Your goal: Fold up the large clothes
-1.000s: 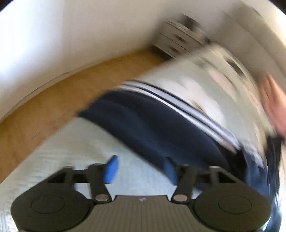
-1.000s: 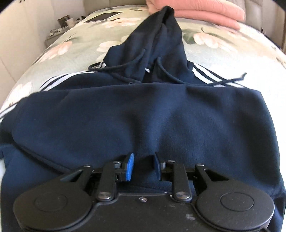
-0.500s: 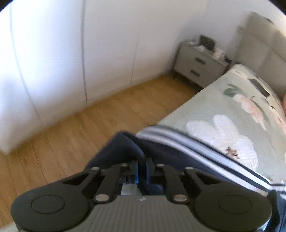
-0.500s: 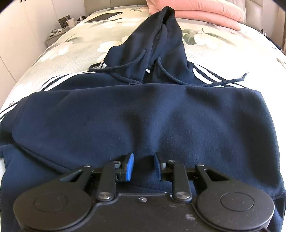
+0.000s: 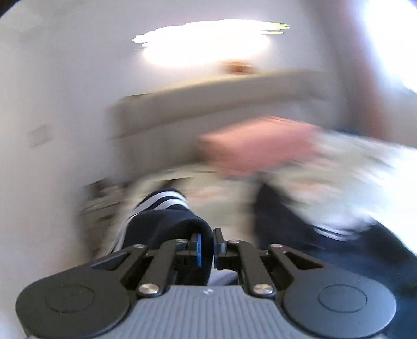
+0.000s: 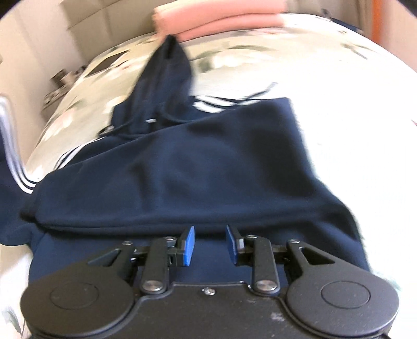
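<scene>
Bright bedroom, bed with a floral cover taking up most of it.

The bedspread was pale green-white with a flower print, and a stack of folded pink bedding sat at the far end of it. A padded beige headboard stood against a plain white wall, with a blown-out patch of light high above it. A dark flat thing, maybe a tablet, lay on the cover near the bed's left side. Past that edge there was a nightstand with some small clutter on top, too blurry to make out, next to pale panelled cupboard doors.
</scene>
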`<state>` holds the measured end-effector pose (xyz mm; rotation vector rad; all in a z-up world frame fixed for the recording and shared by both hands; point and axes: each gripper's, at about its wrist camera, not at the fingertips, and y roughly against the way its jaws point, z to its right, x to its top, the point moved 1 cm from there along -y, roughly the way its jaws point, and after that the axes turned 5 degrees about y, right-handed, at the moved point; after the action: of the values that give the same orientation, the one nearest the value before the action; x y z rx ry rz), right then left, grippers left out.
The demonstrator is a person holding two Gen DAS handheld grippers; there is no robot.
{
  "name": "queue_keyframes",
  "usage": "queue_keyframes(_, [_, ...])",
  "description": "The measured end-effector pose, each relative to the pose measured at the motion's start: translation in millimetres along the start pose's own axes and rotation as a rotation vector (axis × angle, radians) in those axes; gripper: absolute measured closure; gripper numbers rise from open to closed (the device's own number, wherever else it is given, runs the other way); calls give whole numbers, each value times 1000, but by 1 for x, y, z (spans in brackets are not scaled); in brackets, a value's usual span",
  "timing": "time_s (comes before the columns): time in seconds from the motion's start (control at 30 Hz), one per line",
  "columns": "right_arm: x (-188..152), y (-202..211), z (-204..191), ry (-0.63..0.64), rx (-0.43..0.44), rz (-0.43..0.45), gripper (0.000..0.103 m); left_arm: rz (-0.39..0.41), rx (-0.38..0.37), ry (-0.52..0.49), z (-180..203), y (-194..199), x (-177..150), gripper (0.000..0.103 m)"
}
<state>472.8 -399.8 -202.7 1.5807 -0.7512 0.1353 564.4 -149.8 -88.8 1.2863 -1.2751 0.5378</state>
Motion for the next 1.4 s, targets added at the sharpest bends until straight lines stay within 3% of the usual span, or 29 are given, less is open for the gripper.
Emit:
queue_keyframes(0.03, [-1, 3, 9, -20, -14, -2, 67, -29, -76, -72, 27, -7, -7, 83])
queue_keyframes(0.1, [-2, 5, 26, -47, -35, -14, 67, -145, -226, -198, 83, -27, -35, 52])
queue_keyframes(0.2, [3, 3, 39, -55, -38, -26, 66, -287, -292, -339, 126, -39, -83, 65])
queue_keyframes(0.27, [12, 2, 37, -23, -5, -13, 63, -319, -273, -350, 127, -30, -97, 65])
queue_keyframes(0.43, [41, -12, -18, 92, 183, 32, 59, -420, -230, -164, 77, -16, -99, 65])
queue_keyframes(0.47, [47, -16, -34, 116, 234, 36, 55, -445, -211, -139, 69, -15, -102, 65])
queue_keyframes(0.53, [57, -21, -75, 189, 339, 51, 27, -482, -165, -113, 58, -9, -107, 65])
queue_keyframes(0.6, [64, -26, -120, 313, 418, 77, 22, -526, -121, -75, 48, -7, -117, 65])
queue_keyframes(0.7, [65, -43, -178, 488, 423, 99, 20, -573, -85, 2, 31, 1, -130, 65])
queue_keyframes(0.8, [65, -66, -213, 541, 384, 98, 20, -581, -56, 60, 20, 14, -133, 65])
queue_keyframes(0.9, [60, -96, -233, 581, 342, 40, 21, -581, -29, 91, 14, 21, -131, 65])
queue_keyframes(0.97, [56, -110, -235, 583, 311, 2, 27, -582, -14, 110, 11, 19, -130, 65])
queue_keyframes(1.0, [56, -113, -233, 565, 308, 3, 62, -582, -8, 120, 9, 19, -130, 65])
queue_keyframes(1.03, [57, -111, -228, 541, 297, 14, 90, -583, -3, 129, 7, 20, -129, 65])
queue_keyframes(1.1, [67, -96, -210, 456, 316, 62, 92, -583, 7, 147, 4, 20, -127, 65])
queue_keyframes(1.2, [91, -49, -169, 342, 351, 216, 92, -568, 8, 195, -1, 20, -121, 65])
queue_keyframes(1.3, [122, 10, -106, 235, 403, 398, 92, -545, -2, 238, -4, 18, -111, 65])
queue_keyframes(1.4, [139, 48, -39, 134, 395, 502, 92, -523, -15, 248, 0, 13, -102, 65])
